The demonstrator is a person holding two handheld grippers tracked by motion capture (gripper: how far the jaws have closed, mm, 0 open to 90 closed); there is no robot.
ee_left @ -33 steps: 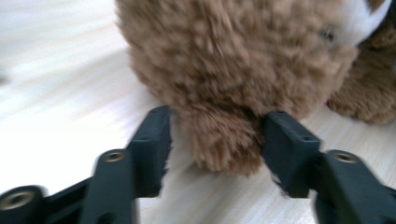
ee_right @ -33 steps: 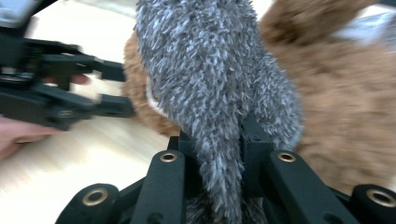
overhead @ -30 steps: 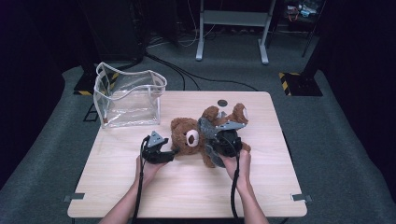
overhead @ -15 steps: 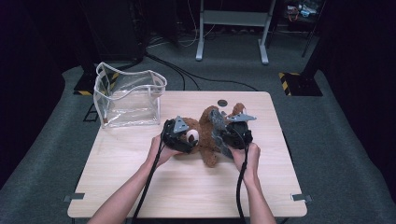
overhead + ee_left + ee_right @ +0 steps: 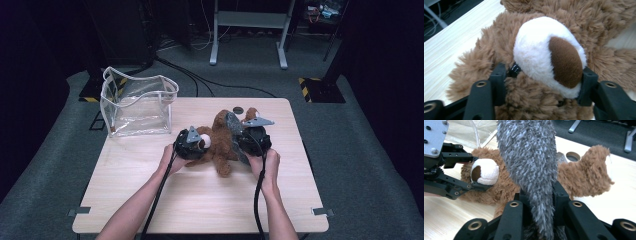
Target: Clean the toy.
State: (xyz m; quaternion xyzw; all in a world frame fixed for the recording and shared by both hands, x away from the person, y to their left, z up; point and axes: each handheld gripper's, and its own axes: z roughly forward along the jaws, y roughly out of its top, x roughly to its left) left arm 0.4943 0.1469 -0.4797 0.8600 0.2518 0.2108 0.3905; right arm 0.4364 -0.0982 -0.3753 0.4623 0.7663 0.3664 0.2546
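Nearest the onlooker, two forearms enter from the bottom of the high view, each hand carrying a hand-held gripper with a trailing cable.

Right hand-held gripper (image 5: 541, 202): jaws pressed onto a grey plush piece (image 5: 529, 162) that rises between them; whether this grey part is a garment or a limb of the toy cannot be determined. The grip is narrow and firm.

Left hand-held gripper (image 5: 541, 87): jaws have just been closing around the head of the brown teddy bear (image 5: 220, 140). In the left gripper view the pads sit at either side of the white muzzle (image 5: 544, 50), one beside the black eye, and press into the fur. The pinch is on soft pile, not on a solid core.

The bear lies on the tabletop (image 5: 200, 200), near its centre, between the two grippers.

Farther back, a clear plastic bag (image 5: 137, 102) stands open at the left rear corner of the tabletop, well apart from the bear. A small round hole in the tabletop (image 5: 238, 110) lies just behind the bear.

Risks from here:
- The left pinch may slide off the rounded muzzle once load is applied, because plush compresses and yields.
- Opposed pulling by both grippers may strain a seam.
- If the bear is carried to the bag, a dangling limb may catch the rim and tip the light bag over.
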